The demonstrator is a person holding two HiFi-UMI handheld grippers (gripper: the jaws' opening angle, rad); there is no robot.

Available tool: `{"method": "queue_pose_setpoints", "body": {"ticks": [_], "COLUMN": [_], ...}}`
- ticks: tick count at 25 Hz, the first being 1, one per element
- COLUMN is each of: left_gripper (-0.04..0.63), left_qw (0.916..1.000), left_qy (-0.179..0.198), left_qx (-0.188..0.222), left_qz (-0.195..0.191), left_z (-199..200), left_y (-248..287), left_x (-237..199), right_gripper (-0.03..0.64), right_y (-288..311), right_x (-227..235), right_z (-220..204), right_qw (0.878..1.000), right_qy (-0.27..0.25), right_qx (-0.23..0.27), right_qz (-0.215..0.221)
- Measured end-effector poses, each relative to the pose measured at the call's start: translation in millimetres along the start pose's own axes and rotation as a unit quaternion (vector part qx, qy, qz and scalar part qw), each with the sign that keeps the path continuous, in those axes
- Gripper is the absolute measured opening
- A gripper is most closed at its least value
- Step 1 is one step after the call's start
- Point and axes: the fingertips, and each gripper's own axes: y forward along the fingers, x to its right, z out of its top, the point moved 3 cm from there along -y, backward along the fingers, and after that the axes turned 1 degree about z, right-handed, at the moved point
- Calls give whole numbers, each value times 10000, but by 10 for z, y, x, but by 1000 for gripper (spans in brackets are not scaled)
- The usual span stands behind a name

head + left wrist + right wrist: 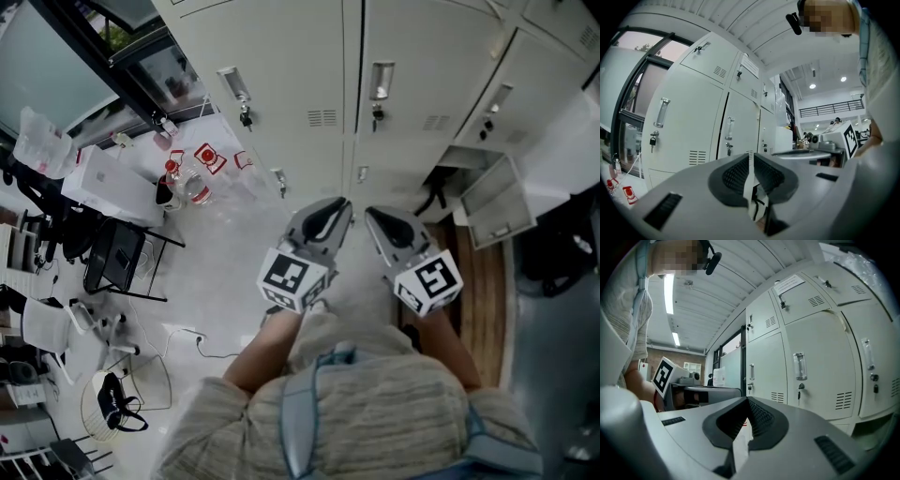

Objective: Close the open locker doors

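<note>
A bank of pale grey lockers fills the top of the head view, most doors flat shut, with handles and hanging keys. At the lower right one small door stands swung out over a wood-coloured floor strip. My left gripper and right gripper are held side by side in front of the lockers, apart from them. Both are shut with nothing between the jaws. Shut locker doors show beyond the closed left gripper. The closed right gripper points at more shut doors.
Left of the lockers a white table carries bottles and red-and-white packs. A black chair, a white wire basket and a floor cable lie further left. Big windows run along that side.
</note>
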Motion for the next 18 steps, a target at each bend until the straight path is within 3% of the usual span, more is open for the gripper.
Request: {"method": "queue_pose_setpoints", "body": {"ticks": [18], "left_gripper": [29], "left_qw": [9998], "left_qy": [-41], "left_qx": [1], "left_qz": [-182], "left_z": [-18], "left_y": [243], "left_x": [631], "right_gripper": [2], "right_y": [-637], "right_x": [195], "right_z": [62], "right_qw": [9999], "right_qy": [3], "right_qx": [50], "right_qz": [-138]}}
